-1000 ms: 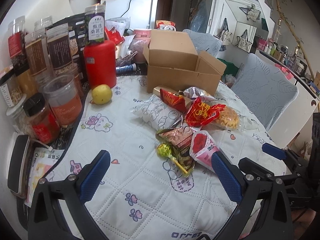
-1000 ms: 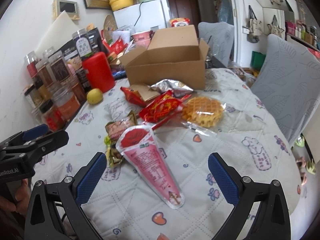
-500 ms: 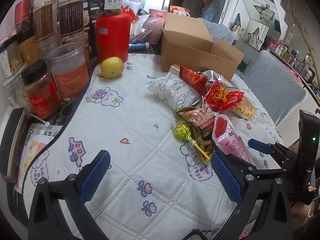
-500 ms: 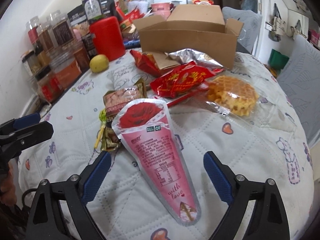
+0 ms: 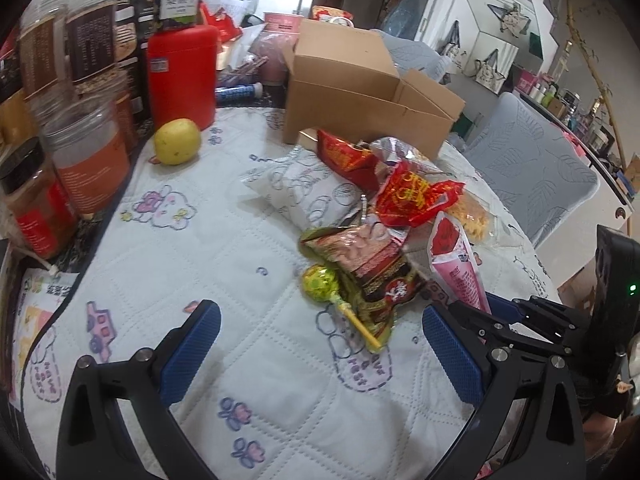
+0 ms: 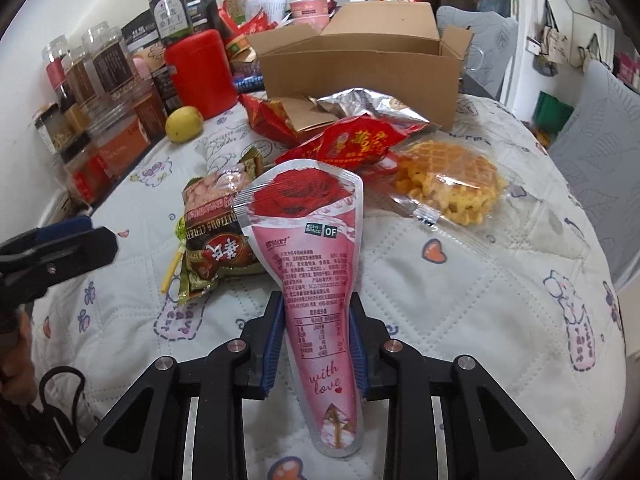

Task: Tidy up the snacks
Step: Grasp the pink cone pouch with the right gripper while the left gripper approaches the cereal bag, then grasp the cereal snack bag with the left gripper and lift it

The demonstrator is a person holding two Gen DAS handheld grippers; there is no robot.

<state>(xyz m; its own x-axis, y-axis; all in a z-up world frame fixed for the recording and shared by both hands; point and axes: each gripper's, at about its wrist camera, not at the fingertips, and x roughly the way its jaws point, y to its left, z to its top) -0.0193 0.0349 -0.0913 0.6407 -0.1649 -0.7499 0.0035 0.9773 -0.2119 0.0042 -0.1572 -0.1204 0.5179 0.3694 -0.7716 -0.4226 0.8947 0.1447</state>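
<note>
A quilted table [image 6: 460, 280] carries an open box [image 6: 360, 60] at the back, with snacks heaped before it. The right gripper [image 6: 316, 320] has just closed and clamps the pink cone packet [image 6: 316, 240], which lies nearest. The left gripper [image 5: 320, 344] stands apart over a lollipop [image 5: 322, 284].

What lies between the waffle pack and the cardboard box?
In the right wrist view, a red foil bag and a torn silver wrapper lie between the waffle pack and the cardboard box.
</note>
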